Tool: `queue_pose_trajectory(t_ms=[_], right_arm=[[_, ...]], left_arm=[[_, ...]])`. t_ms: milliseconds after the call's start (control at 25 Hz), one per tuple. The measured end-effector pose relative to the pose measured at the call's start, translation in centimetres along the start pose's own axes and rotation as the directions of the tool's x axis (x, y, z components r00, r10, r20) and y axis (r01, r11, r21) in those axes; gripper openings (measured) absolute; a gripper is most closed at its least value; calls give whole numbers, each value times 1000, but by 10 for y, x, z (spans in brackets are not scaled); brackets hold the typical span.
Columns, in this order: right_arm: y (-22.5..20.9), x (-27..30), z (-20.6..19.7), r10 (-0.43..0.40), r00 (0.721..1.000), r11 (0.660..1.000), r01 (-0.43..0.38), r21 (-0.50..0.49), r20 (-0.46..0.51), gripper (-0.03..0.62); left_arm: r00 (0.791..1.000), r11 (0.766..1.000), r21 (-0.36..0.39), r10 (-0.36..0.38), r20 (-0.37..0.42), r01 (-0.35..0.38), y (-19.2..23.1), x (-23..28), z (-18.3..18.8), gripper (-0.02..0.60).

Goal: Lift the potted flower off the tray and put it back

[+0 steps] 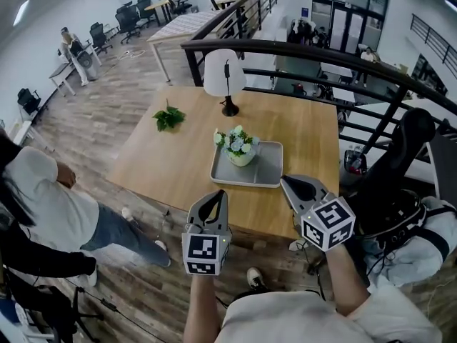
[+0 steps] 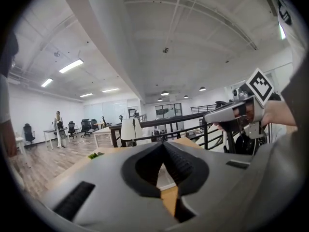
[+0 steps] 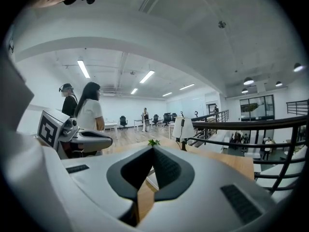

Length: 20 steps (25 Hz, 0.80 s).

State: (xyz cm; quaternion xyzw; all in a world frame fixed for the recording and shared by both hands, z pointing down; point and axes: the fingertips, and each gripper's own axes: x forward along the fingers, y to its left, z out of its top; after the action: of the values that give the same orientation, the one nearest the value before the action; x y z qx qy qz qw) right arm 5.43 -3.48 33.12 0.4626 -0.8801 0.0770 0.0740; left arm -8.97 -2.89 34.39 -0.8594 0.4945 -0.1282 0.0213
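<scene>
With fingers closed on nothing on both the left gripper [image 1: 220, 194] and right gripper [image 1: 286, 181], the potted flower [image 1: 238, 147] on its tray [image 1: 268, 168] looks light, tippy and fragile up top, best gripped round the pot.

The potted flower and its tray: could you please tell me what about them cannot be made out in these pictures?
- Potted flower, head view: too small to tell whether it is real or artificial; the blooms cover most of the pot.
- Left and right gripper views: each gripper's own shut jaws block nearly all of the flower and tray.
- Table, head view: the left gripper and right gripper hide parts of the near edge.
</scene>
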Motion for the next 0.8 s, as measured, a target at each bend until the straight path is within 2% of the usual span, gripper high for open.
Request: queue_pose_trajectory(t_ms=[360, 520, 640, 800], right_arm=[[-12, 52, -15, -46, 998, 998, 47, 29, -30, 12], [-15, 60, -16, -54, 998, 998, 56, 34, -41, 82], [-26, 74, -22, -57, 997, 997, 59, 45, -52, 91], [-45, 100, -36, -33, 997, 995, 39, 88, -74, 139]], left_arm=[[998, 999, -26, -43, -38, 42, 39, 35, -28, 28], [997, 997, -31, -76, -31, 75, 47, 44, -31, 64], [993, 991, -60, -118, -17, 117, 53, 58, -35, 91], [990, 985, -96, -143, -8, 141, 61, 84, -49, 133]])
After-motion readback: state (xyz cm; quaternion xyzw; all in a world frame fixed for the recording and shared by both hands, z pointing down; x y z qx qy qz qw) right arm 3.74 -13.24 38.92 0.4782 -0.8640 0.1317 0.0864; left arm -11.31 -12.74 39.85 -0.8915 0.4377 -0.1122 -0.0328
